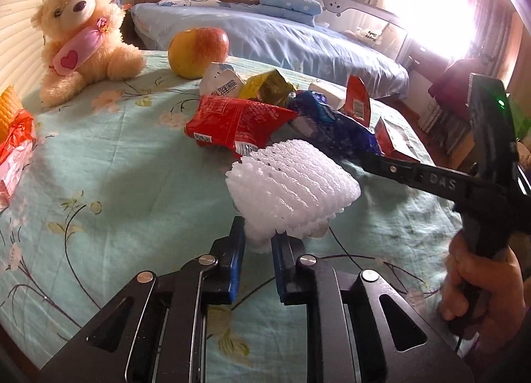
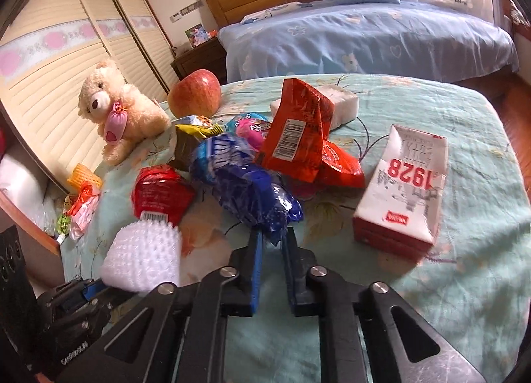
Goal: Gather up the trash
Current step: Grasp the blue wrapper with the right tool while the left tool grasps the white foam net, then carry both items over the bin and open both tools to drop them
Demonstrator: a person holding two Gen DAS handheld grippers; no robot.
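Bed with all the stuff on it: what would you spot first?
Probably the bright heap of crumpled wrappers in the middle of the flowery bedspread, where the right gripper pinches a shiny blue wrapper. Beside it, the left gripper holds a white foam net. Behind sit a teddy bear and an apple.

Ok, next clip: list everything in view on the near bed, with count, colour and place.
foam fruit net: 1, white, near edge, in left tongs
crinkled wrapper: 1, blue, pile's front, in right tongs
snack packets: several, red, pile's middle
carton: 1, white and red, right of pile
apple: 1, red-yellow, behind pile
teddy bear: 1, cream, far left
bedspread: 1, pale green floral, underneath
left tongs: shut on net
right tongs: shut on wrapper
hand: 1, holding right tongs
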